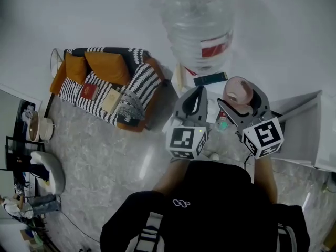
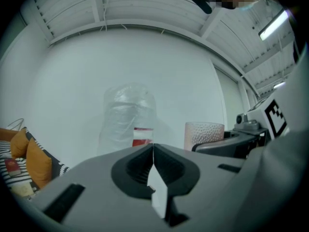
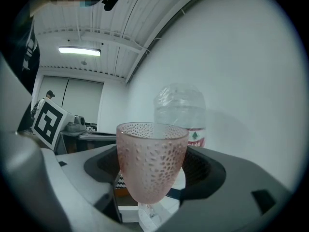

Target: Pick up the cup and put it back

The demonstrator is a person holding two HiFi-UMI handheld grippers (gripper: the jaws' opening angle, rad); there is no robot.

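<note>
- The right gripper (image 3: 154, 174) is clamped on the pink, dimpled glass cup with a short clear stem (image 3: 152, 159), one dark jaw on each side of the lower bowl.
- In the head view the cup (image 1: 239, 91) sits between those jaws at the right, its open mouth turned up towards the camera, just near of the large clear plastic water bottle with a red label (image 1: 199, 25).
- The left gripper (image 2: 153, 153) has its jaws pressed together with nothing between them. It hangs just left of the cup and does not touch it.
- The cup seems to be clear of the cluttered white surface (image 1: 181, 80) below it, though its foot is blurred and I cannot be sure.
- Judged from this, the pick-up is done: the cup is gripped and apparently raised.
- The second half is left: lower the cup upright onto the white surface in front of the bottle, then part the jaws and draw back.
- A striped sofa with orange cushions (image 1: 105, 83) stands well apart at the left.
</note>
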